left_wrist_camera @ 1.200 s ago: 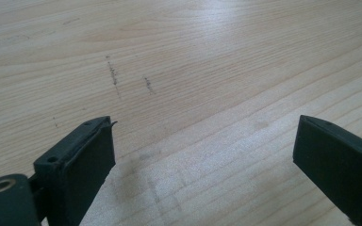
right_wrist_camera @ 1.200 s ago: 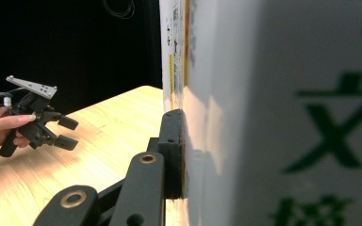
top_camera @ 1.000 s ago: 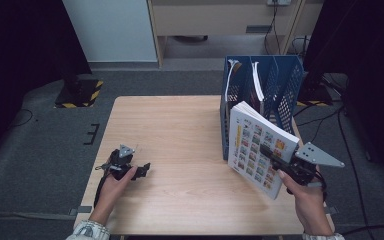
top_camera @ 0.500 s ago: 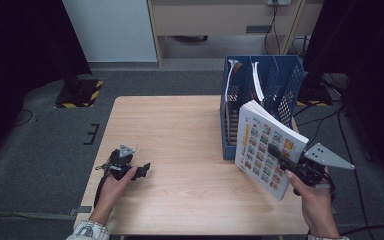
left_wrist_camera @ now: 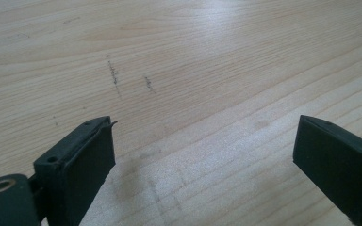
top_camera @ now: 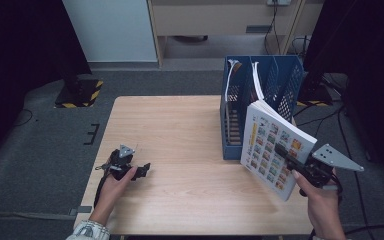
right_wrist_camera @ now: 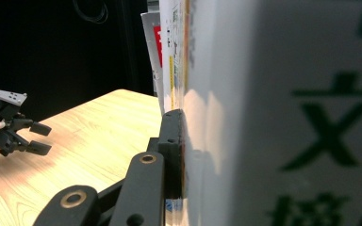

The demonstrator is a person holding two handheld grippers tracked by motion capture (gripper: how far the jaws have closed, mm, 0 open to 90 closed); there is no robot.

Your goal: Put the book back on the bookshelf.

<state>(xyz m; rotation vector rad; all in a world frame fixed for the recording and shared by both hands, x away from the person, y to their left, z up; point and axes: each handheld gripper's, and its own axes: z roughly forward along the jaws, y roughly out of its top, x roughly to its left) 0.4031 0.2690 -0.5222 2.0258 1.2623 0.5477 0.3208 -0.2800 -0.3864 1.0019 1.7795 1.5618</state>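
Left hand-held gripper (top_camera: 142, 170) low, jaws wide apart, right hand-held gripper (top_camera: 286, 154) raised, jaws prob. clamped

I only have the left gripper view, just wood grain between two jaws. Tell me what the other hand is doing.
Observer: The right gripper is shut on a book, held tilted off the table at its right side.
Operator: Say what is next to that book.
Observer: A blue file rack stands just behind it, with some papers already upright in its slots.
Operator: Now give me my own gripper's place on the table.
Observer: The left gripper sits near the front left corner, open, with nothing between its jaws.
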